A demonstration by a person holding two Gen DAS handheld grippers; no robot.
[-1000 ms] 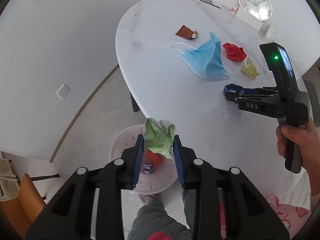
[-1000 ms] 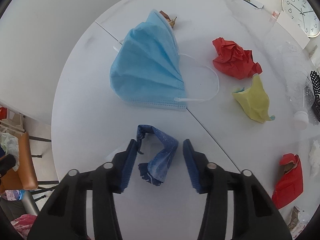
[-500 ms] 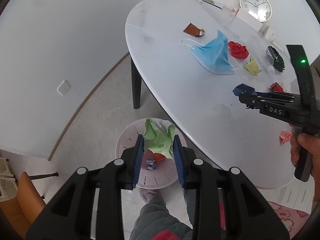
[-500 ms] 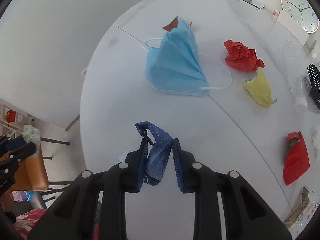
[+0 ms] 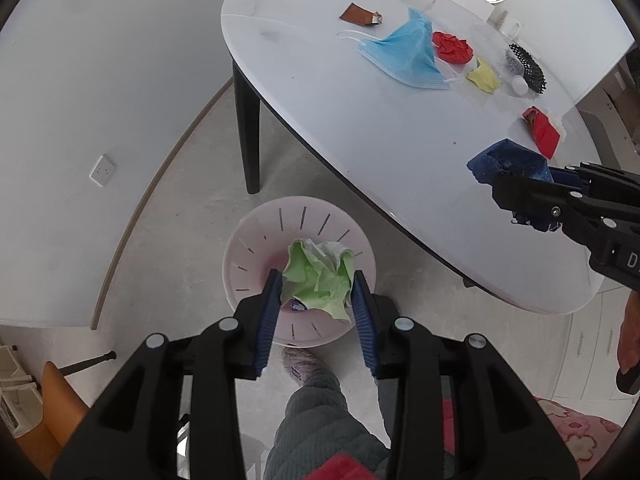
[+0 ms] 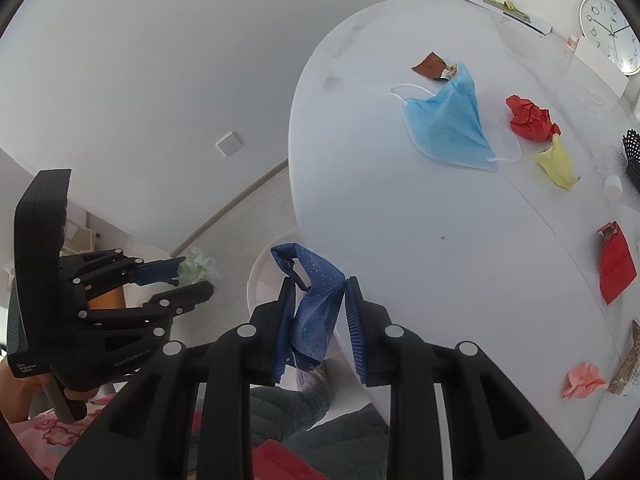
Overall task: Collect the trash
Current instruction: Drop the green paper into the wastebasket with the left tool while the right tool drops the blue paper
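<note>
- Trash, a crumpled green paper wad [image 5: 320, 280], sits between the pads of the left tongs [image 5: 316, 280], straight above the pale pink bin [image 5: 280, 220] on the floor. The jaws have just been opening, yet both pads touch the paper, so it is gripped.
- The wad hides most of the bin's bottom. A small bluish scrap [image 5: 298, 304] shows under it, too covered to name.
- The right tongs [image 6: 320, 284] are clenched on a dark blue speckled wrapper [image 6: 316, 304]. Their jaws have just been closing on it. It hangs over the edge of the white surface [image 6: 400, 220], up and to the side of the bin, whose rim is mostly hidden behind the wrapper in the right wrist view.
- Farther from the bin, on the surface, lie a light blue face mask [image 6: 444, 120], a brown wrapper [image 6: 430, 65] partly tucked behind it, a red paper wad [image 6: 530, 118], a yellow scrap [image 6: 558, 162], a red packet [image 6: 616, 264] and a pink wad [image 6: 582, 380].
- Farthest from the bin, a black mesh object [image 6: 632, 156] and a clock [image 6: 610, 34] are cut off by the picture's edge. A clear bottle [image 5: 500, 60] is hard to make out against the white.
- Just below the bin, a slipper [image 5: 300, 364] shows between the left tongs' arms.
</note>
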